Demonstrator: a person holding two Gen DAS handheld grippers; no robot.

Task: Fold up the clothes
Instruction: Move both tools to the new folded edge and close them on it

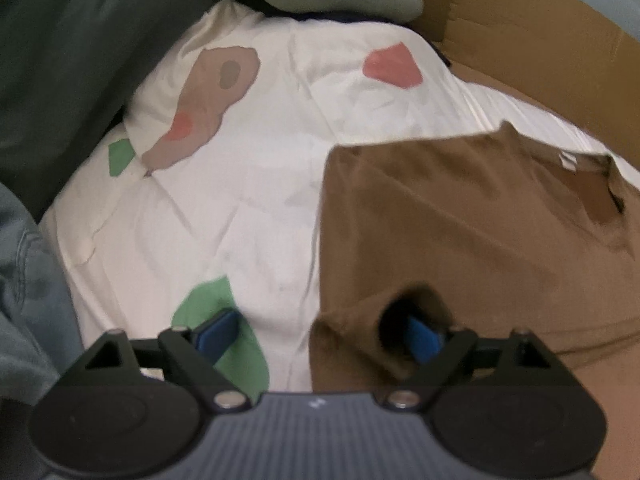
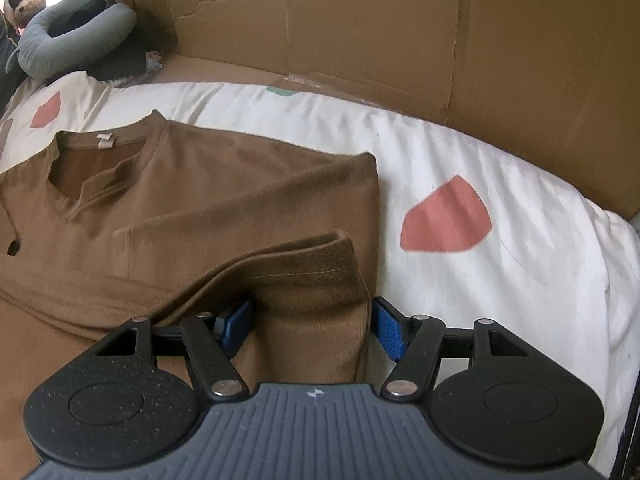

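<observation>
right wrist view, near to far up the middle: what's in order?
right gripper → brown shirt, folded edge between the open jaws → white patterned sheet → cardboard wall

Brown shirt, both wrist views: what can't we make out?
- Shirt hem and lower body: cut off by the bottom edge and the right claw body, right wrist view.
- Left claw: one finger sits inside a cloth fold, so contact is unclear, left wrist view.
- Neck label: too small to read.
- Left wrist view: motion blur.
</observation>
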